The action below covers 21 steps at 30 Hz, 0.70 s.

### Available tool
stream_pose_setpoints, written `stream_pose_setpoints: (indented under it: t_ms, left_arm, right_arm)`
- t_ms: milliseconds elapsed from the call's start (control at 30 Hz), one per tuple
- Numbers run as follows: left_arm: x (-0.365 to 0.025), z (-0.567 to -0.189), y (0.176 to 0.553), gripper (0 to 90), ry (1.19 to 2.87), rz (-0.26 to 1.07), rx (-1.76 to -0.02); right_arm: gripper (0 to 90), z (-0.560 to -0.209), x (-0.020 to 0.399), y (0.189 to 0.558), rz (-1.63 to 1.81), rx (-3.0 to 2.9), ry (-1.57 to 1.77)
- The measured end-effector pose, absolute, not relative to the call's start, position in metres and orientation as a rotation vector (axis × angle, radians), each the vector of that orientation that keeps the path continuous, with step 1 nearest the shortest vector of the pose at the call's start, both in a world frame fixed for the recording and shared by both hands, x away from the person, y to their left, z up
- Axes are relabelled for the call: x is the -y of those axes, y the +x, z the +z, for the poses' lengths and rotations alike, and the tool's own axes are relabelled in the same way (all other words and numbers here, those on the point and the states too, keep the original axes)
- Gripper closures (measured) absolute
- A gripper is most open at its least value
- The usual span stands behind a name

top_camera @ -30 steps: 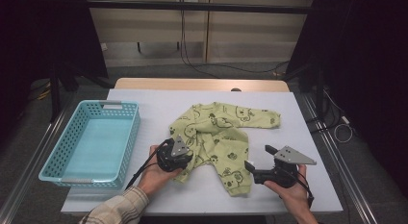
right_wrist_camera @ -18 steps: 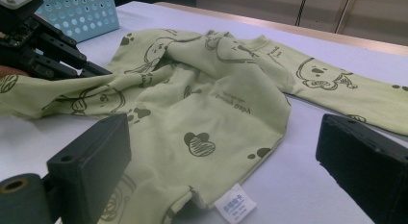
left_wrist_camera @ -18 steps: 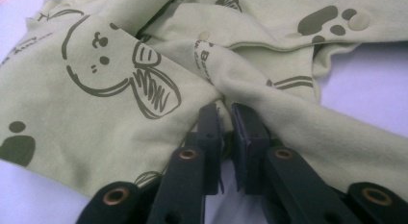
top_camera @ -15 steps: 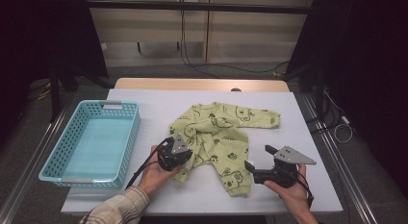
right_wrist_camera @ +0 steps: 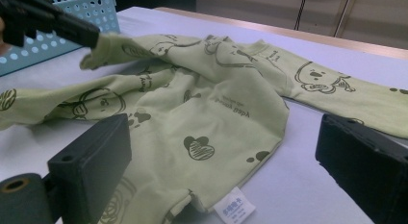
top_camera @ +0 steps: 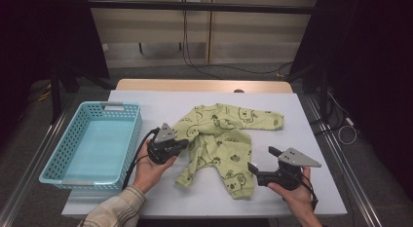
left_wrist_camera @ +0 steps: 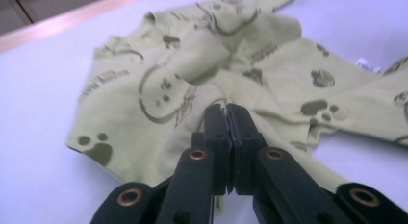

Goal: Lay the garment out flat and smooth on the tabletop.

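Left gripper (top_camera: 181, 143) has just clamped its jaws on the edge of the pale green bear-print baby top (top_camera: 219, 139) spread mid-table, probably to lift it. Right gripper (top_camera: 260, 160) waits beside it, jaws spread, holding nothing.

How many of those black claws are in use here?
2: the left claw pinches the green garment beside the basket; the right claw hovers open near its hem.

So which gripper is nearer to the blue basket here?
Left. The left gripper is just beside the blue basket's near-right wall, shut on the green baby garment. The right gripper sits across the garment, open.
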<state>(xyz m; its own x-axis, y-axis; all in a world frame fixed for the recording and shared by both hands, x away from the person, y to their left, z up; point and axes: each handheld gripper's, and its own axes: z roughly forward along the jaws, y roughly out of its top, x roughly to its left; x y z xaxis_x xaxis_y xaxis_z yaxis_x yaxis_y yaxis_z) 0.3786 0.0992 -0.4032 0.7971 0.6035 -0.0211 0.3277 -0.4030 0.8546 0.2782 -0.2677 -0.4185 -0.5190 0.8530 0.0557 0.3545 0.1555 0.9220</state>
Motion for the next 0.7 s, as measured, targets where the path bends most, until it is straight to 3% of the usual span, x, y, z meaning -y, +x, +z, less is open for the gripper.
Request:
stream_pose_setpoints:
  t_ms: [700]
  left_arm:
    - [-0.109, -0.333, 0.432, 88.4, 1.783, 0.452, -0.876]
  right_arm:
    - [5.2, -0.418, 0.269, 0.279, 1.344, -1.946, 1.146]
